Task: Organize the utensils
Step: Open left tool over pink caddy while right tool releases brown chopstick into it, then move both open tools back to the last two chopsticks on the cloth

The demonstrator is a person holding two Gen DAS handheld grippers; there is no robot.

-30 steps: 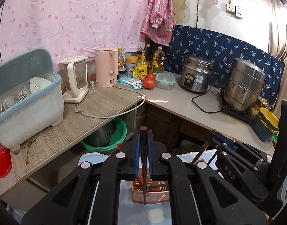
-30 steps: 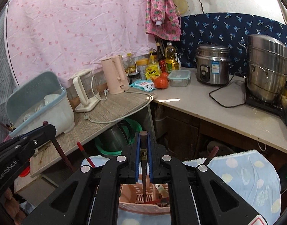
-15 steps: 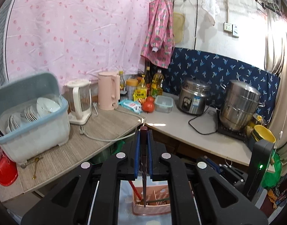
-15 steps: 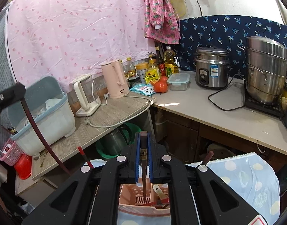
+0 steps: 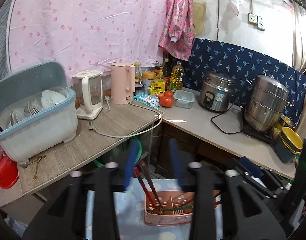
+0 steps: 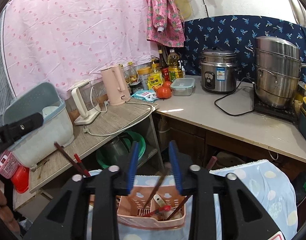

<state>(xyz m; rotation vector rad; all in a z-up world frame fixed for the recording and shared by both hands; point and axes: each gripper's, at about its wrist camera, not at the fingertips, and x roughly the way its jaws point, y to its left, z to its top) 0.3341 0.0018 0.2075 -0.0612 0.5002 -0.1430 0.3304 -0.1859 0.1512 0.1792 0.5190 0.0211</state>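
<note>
A pink slotted utensil basket [image 5: 168,210] stands on a blue dotted cloth [image 5: 121,216] below both grippers; it also shows in the right wrist view [image 6: 151,214]. My left gripper [image 5: 153,154] is open above it, with dark red chopsticks [image 5: 147,182] leaning out of the basket between its fingers. My right gripper [image 6: 153,156] is open too, above the basket; a dark chopstick [image 6: 156,186] stands loose between its fingers. More chopsticks [image 6: 73,160] and a white-handled utensil [image 6: 158,199] rest in the basket.
A wooden shelf [image 5: 105,134] holds a blue dish rack [image 5: 33,108], a glass kettle [image 5: 89,96] and a pink kettle [image 5: 123,86]. The grey counter [image 5: 212,132] carries a rice cooker [image 5: 216,94], a steamer pot [image 5: 266,104], tomatoes and bottles. The left gripper shows in the right wrist view [image 6: 17,130].
Both grippers were shut on chopsticks and have opened. The chopsticks now stand loose in the basket. The left gripper has risen.
</note>
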